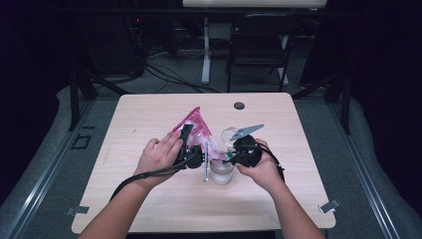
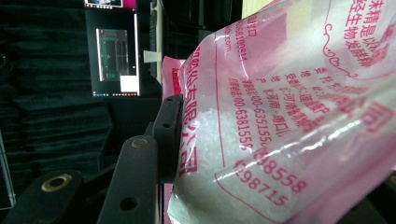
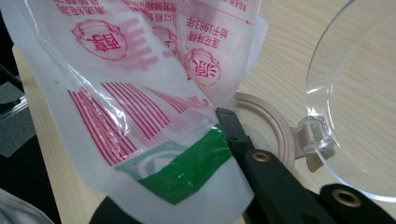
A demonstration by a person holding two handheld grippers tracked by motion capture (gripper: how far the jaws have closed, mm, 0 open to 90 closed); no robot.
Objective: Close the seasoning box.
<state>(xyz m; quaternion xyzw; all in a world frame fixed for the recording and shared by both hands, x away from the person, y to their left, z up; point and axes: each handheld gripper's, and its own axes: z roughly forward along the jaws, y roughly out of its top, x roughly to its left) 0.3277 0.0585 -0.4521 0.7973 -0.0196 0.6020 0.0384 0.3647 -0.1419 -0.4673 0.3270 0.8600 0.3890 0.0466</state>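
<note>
The bag (image 2: 289,116) is glossy, crinkled clear-and-pink plastic film, the jar (image 1: 221,172) frosted plastic with a clear glossy lid (image 3: 359,98), the table (image 1: 149,199) pale matt wood grain.

Pink printed bag (image 1: 195,125) of white granules, tilted above open clear jar (image 1: 221,172).

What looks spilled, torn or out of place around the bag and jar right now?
Nothing looks spilled or torn. The pink bag of white granules is tilted toward the clear jar, with the left gripper and right gripper both clamped on it. The jar's hinged lid stands open.
</note>
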